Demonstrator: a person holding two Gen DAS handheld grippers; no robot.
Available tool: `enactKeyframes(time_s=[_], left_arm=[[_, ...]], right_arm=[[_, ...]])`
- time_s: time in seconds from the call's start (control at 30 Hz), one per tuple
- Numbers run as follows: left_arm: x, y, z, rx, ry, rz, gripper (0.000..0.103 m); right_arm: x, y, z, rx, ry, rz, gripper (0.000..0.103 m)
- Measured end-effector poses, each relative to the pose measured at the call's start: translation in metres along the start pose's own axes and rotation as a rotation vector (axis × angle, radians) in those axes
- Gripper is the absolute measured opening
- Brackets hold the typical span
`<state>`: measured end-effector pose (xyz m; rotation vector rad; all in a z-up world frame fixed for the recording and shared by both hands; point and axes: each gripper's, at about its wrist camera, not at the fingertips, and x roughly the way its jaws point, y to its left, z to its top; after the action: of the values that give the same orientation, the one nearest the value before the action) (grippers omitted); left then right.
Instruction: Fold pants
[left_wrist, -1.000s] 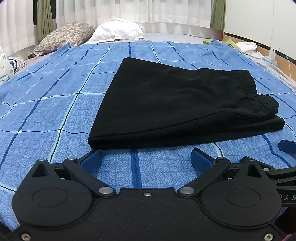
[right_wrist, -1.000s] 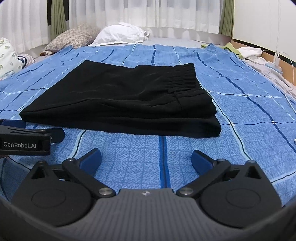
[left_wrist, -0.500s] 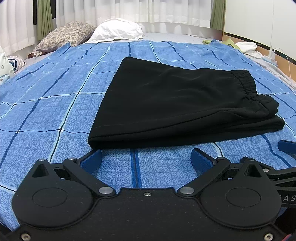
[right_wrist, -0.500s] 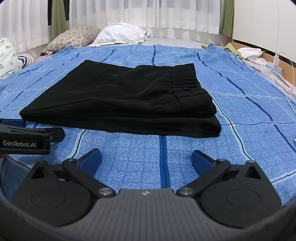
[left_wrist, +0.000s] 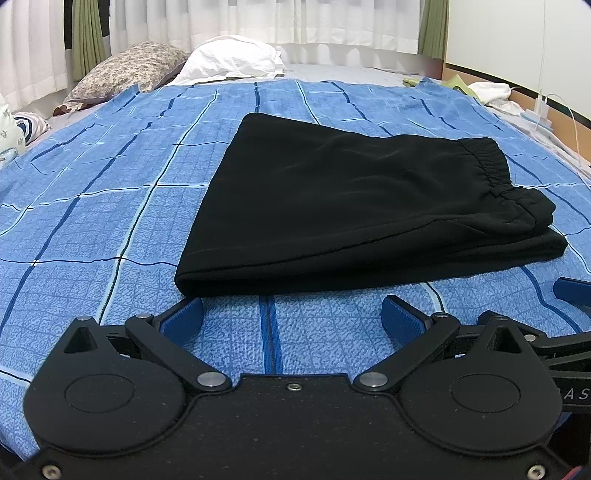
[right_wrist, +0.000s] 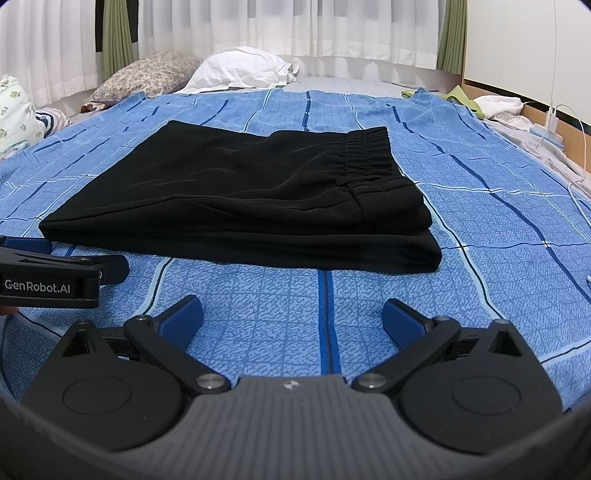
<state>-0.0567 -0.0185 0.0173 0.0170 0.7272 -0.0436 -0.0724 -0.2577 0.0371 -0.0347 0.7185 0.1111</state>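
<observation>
Pants (left_wrist: 354, 206) of smooth black fabric lie folded into a flat, stacked wedge on a bed, with the gathered elastic waistband (left_wrist: 487, 162) on the right. Beneath them is a blue checked bedspread (left_wrist: 110, 221) with a nubbly weave. Left gripper (left_wrist: 293, 314) and right gripper (right_wrist: 293, 314), both black with blue pads, sit just short of the near folded edge, jaws spread wide and empty.

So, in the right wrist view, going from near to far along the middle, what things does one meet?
Right gripper, jaws open → bare blue checked bedspread → folded black pants → white pillow → white curtains.
</observation>
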Motion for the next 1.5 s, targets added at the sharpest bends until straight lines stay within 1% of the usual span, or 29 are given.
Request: enactKeyframes(time_s=[0.6,0.77,0.97,1.5], left_arm=[[0.0004,0.0016,-0.0007,-0.001,0.000,-0.004,0.103],[-0.0005,0.0030,-0.0041,0.010,-0.014,-0.011,0.103],[-0.0001,0.0032,-0.0013,0.017,0.006,-0.014,0.103],[-0.0001,0.0039,-0.0010,0.013,0.006,-0.019,0.103]], right_arm=[[0.0006,-0.0003,-0.0002,-0.001,-0.001,0.000,0.103],[0.0007,-0.0002,-0.0006,0.000,-0.001,0.000,0.103],[-0.0003,-0.0004,0.0019,0.003,0.006,0.001,0.103],[0.0000,0.0001,0.0020,0.003,0.005,0.000,0.103]])
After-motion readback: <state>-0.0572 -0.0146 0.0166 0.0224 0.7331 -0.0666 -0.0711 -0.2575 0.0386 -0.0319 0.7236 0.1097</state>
